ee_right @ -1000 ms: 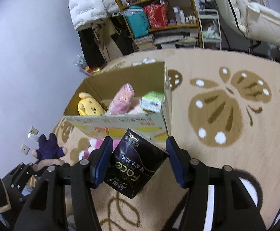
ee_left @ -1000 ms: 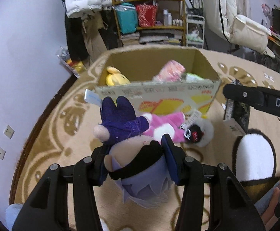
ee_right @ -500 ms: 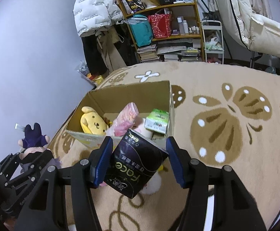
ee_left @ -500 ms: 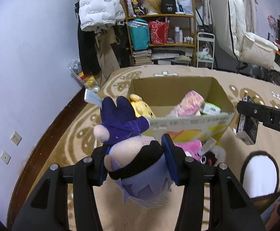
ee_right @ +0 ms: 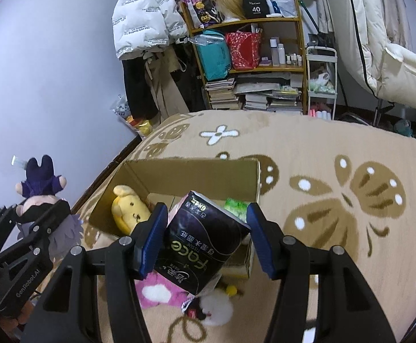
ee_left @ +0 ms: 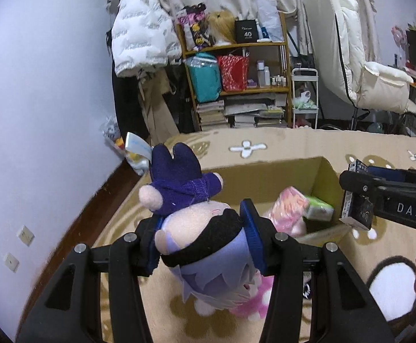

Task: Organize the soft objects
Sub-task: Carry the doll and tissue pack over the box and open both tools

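My left gripper (ee_left: 199,234) is shut on a purple plush doll (ee_left: 190,217) with lilac hair, held above the near left corner of an open cardboard box (ee_left: 326,174). My right gripper (ee_right: 205,237) is shut on a black tissue pack (ee_right: 202,243), held over the box's (ee_right: 179,168) near right side. Inside the box lie a yellow dog plush (ee_right: 130,214), a pink plush (ee_left: 289,208) and a green tissue pack (ee_left: 317,208). The doll and left gripper also show at the left of the right wrist view (ee_right: 40,197). The tissue pack shows at the right of the left wrist view (ee_left: 356,203).
A pink and white plush (ee_right: 156,291) and a small white fluffy toy (ee_right: 216,308) lie on the patterned beige rug (ee_right: 336,228) in front of the box. A cluttered shelf (ee_right: 250,65), hanging coats (ee_right: 145,14) and a white chair (ee_left: 379,85) stand behind. The wall (ee_left: 36,114) is at left.
Both grippers have risen and moved forward over the box with their loads. The box now sits lower and closer in both views.
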Action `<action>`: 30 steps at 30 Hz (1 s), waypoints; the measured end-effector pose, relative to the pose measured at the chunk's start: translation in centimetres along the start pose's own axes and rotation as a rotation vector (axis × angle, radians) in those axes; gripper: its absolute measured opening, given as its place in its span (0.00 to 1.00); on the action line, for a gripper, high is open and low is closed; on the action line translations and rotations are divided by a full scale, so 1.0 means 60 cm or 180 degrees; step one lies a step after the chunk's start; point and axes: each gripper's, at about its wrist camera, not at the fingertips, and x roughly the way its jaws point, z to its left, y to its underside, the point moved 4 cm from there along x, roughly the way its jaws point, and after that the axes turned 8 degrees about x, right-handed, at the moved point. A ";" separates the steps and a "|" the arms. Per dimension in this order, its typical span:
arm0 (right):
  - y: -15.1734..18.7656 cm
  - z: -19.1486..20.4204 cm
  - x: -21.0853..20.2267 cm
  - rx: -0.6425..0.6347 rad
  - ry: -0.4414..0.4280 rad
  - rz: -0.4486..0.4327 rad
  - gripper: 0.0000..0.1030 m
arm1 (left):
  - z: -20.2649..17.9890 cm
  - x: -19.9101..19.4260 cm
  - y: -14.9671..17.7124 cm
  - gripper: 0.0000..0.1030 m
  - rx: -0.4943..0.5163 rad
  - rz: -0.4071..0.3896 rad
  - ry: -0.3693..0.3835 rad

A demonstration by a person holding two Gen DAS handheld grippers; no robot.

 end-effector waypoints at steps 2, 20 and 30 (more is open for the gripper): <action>-0.008 -0.001 0.005 -0.0012 0.0024 -0.0030 0.59 | -0.002 0.008 -0.014 0.48 0.0091 -0.0056 -0.0049; -0.051 -0.012 0.041 -0.0044 0.0068 -0.0234 0.59 | 0.006 0.113 -0.034 0.48 -0.0051 0.0161 0.0090; -0.055 -0.014 0.066 -0.0062 0.0019 -0.0195 0.59 | 0.004 0.145 -0.032 0.48 -0.0049 0.0195 0.0133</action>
